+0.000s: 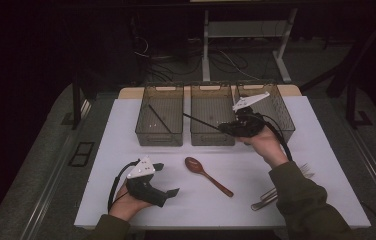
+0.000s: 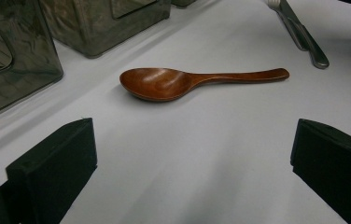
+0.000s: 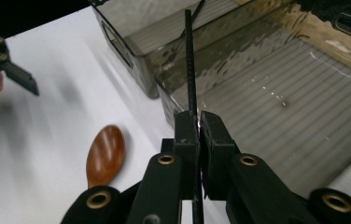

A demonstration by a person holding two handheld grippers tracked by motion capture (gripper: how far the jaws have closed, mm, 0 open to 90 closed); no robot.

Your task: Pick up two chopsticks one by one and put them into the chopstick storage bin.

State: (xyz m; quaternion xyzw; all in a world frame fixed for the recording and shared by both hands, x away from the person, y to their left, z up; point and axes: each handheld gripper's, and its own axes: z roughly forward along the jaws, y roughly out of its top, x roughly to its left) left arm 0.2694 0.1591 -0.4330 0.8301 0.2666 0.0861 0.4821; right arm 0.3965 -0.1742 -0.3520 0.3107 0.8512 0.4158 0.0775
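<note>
We have the thin, stiff, light black chopstick (image 3: 190,60) pinched in our right gripper (image 3: 197,123) above the middle smoky clear plastic bin (image 1: 212,116), held near its end so it may pivot, while our left gripper (image 1: 163,180) rests wide open nearer us

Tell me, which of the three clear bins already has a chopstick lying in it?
The left bin: a dark chopstick lies slanted across its floor. The middle bin and the right bin hold no chopstick.
</note>
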